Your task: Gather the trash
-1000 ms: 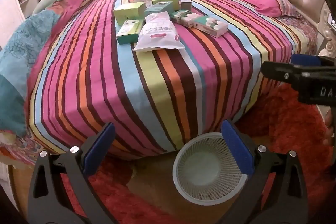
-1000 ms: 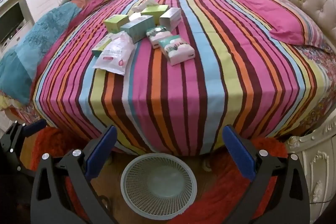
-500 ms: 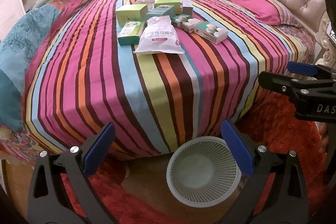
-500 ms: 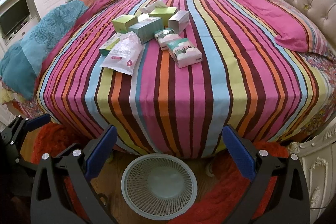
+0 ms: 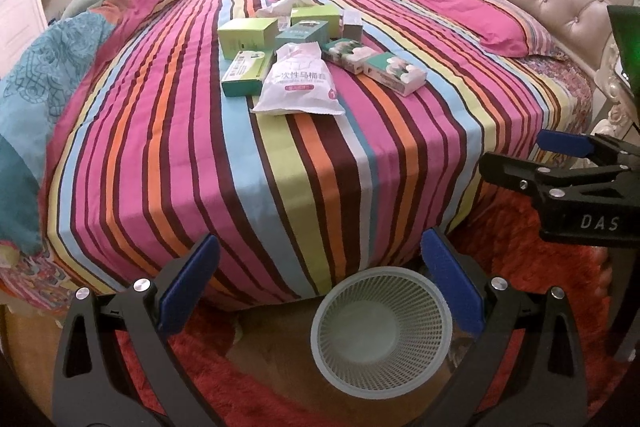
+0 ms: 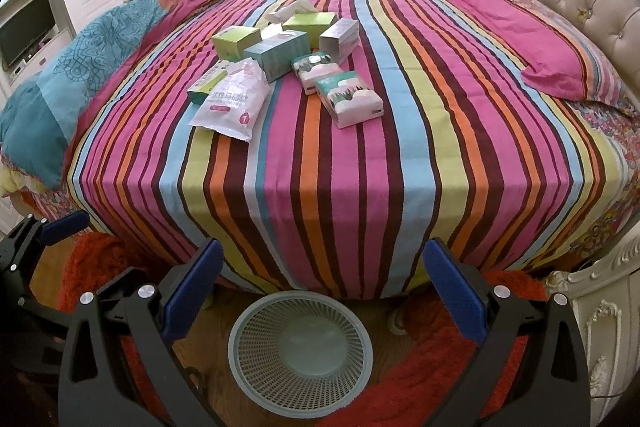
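White bag (image 5: 298,85) and boxes (image 6: 276,53) cluster mid-bed, well ahead of both grippers, left (image 5: 318,283) and right (image 6: 320,285), both spread wide and empty; bag's long axis runs toward us, left looks nearer; basket (image 6: 300,351) on floor below.

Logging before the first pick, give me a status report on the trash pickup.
Left hand-held gripper open, empty; right hand-held gripper open, empty. Boxes and white bag on bed. Basket on floor, empty. Nothing in the way.
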Tool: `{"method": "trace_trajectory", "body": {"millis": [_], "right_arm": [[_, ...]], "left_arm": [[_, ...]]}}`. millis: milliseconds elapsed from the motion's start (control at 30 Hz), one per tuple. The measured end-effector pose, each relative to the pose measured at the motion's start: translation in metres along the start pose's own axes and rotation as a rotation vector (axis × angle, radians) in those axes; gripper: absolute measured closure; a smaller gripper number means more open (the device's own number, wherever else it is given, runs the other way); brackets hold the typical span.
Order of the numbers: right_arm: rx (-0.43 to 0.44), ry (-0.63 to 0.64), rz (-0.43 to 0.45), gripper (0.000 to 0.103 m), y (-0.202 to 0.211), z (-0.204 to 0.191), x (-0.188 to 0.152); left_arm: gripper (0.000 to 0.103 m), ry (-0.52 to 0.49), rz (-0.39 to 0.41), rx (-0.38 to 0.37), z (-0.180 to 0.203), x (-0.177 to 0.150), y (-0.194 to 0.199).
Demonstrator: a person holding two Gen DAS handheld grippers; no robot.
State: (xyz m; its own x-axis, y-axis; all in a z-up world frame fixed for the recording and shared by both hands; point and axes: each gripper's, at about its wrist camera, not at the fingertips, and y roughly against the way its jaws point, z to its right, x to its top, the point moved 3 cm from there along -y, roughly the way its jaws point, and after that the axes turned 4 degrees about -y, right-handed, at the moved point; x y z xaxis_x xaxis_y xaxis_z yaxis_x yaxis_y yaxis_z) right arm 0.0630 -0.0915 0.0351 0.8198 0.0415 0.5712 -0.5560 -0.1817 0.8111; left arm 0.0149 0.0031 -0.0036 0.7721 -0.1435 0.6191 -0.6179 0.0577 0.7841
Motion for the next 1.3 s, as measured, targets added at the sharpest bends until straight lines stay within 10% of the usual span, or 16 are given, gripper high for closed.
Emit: {"method": "trace_trajectory", "body": {"millis": [1300], "right_arm": [[0.018,0.014,0.002,0.007,0.0069,-0.0031,0.0041]], "left_arm": [[0.005,-0.019,0.002,0.02,0.0008,0.0017,0.0023]]}}
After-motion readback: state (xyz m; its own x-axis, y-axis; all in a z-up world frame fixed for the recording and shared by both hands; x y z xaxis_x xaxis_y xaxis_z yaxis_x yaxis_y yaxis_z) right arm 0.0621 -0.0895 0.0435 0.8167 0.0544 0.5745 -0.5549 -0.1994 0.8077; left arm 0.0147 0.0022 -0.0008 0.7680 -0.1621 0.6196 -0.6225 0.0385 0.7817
